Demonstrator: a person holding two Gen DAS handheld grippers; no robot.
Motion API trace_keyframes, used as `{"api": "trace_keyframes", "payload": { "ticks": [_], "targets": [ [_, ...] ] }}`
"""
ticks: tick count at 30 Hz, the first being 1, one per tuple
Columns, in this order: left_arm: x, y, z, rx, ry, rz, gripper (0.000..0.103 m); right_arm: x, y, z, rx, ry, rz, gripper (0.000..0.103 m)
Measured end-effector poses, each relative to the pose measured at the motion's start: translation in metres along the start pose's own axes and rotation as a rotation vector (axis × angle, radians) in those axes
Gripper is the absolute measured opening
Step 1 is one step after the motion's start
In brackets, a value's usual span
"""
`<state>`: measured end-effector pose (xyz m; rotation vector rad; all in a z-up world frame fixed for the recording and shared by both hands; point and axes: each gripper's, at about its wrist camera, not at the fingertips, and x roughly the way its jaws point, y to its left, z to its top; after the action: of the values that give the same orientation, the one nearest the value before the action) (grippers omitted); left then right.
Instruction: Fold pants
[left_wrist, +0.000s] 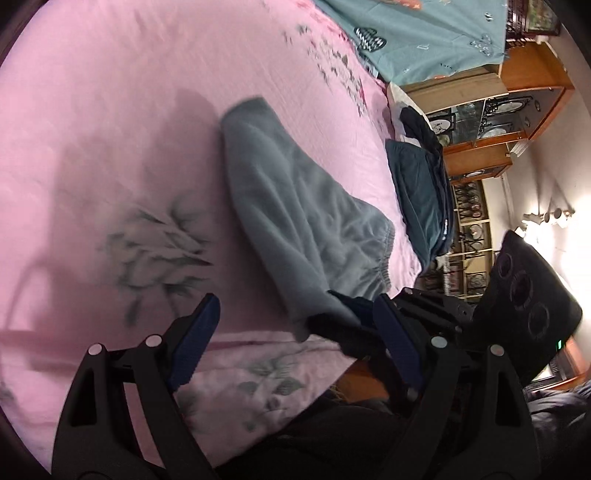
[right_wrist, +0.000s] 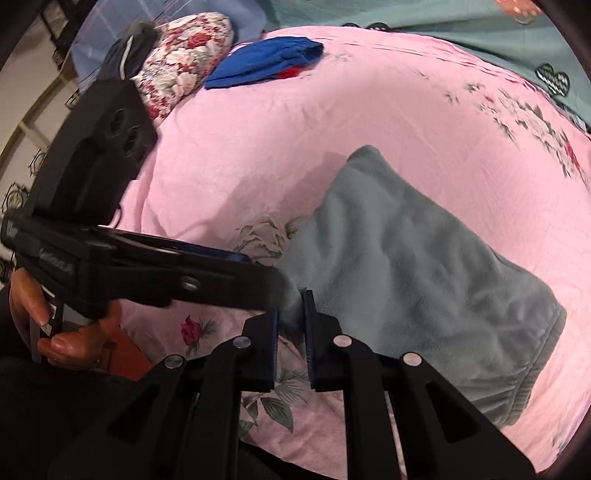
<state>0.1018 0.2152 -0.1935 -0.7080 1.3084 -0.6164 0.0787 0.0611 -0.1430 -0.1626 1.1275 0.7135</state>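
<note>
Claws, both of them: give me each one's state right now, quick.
Left claw: open, holding nothing.
Right claw: closed on a corner of the grey pants, which lie on the pink bedsheet.

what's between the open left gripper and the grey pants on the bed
Nothing visible. The left gripper hangs open over bare pink sheet beside the grey pants; the right gripper already pinches their near corner.

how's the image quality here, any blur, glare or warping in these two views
Left wrist view: wall lamp blows out into glare at the right, bedsheet prints smear with motion blur, cabinet lines bow. Right wrist view: strong fisheye bulge, soft blur on the grey pants, a shadow left of them, no glare.
</note>
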Motion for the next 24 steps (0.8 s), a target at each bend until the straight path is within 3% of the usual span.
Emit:
{"api": "trace_keyframes", "payload": {
  "ticks": [4, 7, 10, 12, 13, 15, 18, 24],
  "targets": [
    [0.018, 0.005, 0.008, -0.085, 0.008, -0.038, 0.082, 0.002, 0.0, -0.003, -0.075, 0.002, 0.007, 0.013],
    [0.029, 0.006, 0.009, -0.109, 0.016, -0.033, 0.063, -0.009, -0.007, -0.01, -0.092, -0.001, 0.034, 0.017],
    [0.038, 0.004, 0.008, -0.094, 0.032, 0.055, 0.04, -0.032, -0.026, -0.015, -0.085, -0.042, 0.032, 0.022],
    [0.04, 0.004, 0.007, -0.106, 0.027, 0.082, 0.034, -0.056, -0.052, -0.019, -0.029, -0.097, -0.024, 0.04],
    [0.039, 0.003, 0.006, -0.111, 0.022, 0.094, 0.031, -0.066, -0.065, -0.022, 0.005, -0.13, -0.072, 0.061],
    [0.038, 0.0, 0.004, -0.113, 0.011, 0.125, 0.028, -0.082, -0.099, -0.028, 0.088, -0.185, -0.157, 0.065],
    [0.038, -0.003, 0.003, -0.127, 0.001, 0.154, 0.027, -0.083, -0.152, -0.033, 0.202, -0.168, -0.204, 0.066],
    [0.038, -0.006, 0.0, -0.207, 0.0, 0.194, 0.028, -0.059, -0.212, -0.042, 0.332, -0.081, -0.027, 0.066]
  ]
}}
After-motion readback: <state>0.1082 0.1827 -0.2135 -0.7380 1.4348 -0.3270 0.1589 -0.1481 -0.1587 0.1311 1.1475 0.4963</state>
